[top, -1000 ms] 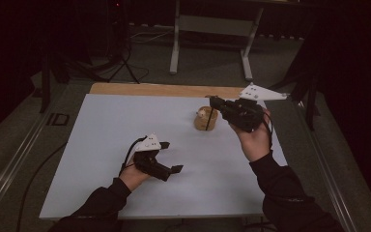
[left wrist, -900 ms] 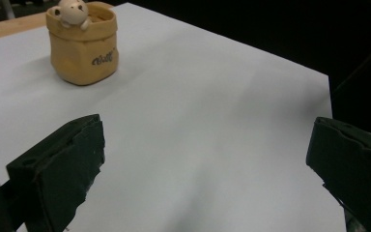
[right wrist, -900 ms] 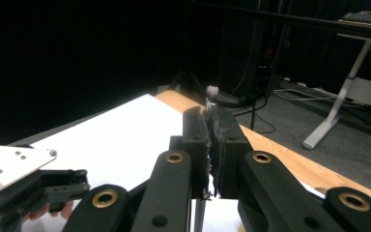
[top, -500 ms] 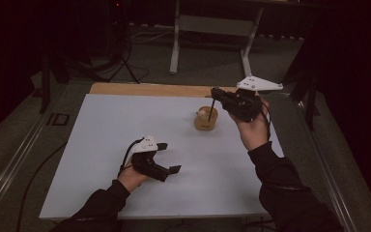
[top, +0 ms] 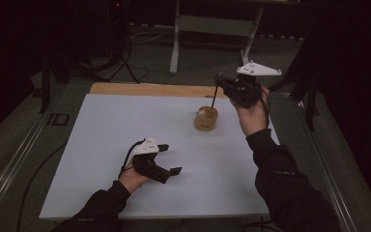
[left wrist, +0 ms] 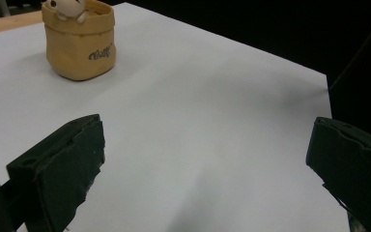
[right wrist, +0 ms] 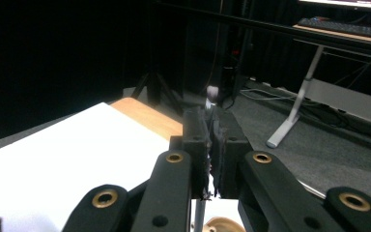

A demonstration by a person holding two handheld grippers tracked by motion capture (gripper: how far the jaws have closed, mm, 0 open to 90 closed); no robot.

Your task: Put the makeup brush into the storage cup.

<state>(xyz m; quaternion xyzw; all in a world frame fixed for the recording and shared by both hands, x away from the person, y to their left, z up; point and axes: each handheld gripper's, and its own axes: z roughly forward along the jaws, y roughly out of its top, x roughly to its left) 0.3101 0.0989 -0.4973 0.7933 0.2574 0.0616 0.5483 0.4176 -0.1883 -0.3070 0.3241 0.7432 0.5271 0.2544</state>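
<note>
A small tan pouch-shaped holder [top: 206, 119] with a script logo stands on the white table top [top: 125, 125], right of the middle. In the left gripper view the holder [left wrist: 80, 48] has a small white figure [left wrist: 67, 7] at its rim. My right gripper [top: 221, 81] hangs above and just right of the holder, shut on a thin dark rod [top: 213, 99] that points down toward the opening. In its own view the right gripper [right wrist: 212, 125] pinches the rod, whose pale tip [right wrist: 212, 91] sticks up past the jaws. My left gripper [top: 170, 159] rests open on the table at the front left, nothing between its jaws [left wrist: 207, 159].
A wooden strip [top: 149, 89] runs along the table's far edge. Beyond it stand a desk leg frame [top: 176, 43] and a tripod [top: 123, 58] on the dark floor. White surface stretches between the left gripper and the holder.
My right gripper has risen and drifted slightly back and right with the rod, away from the holder. The left gripper has barely moved.
</note>
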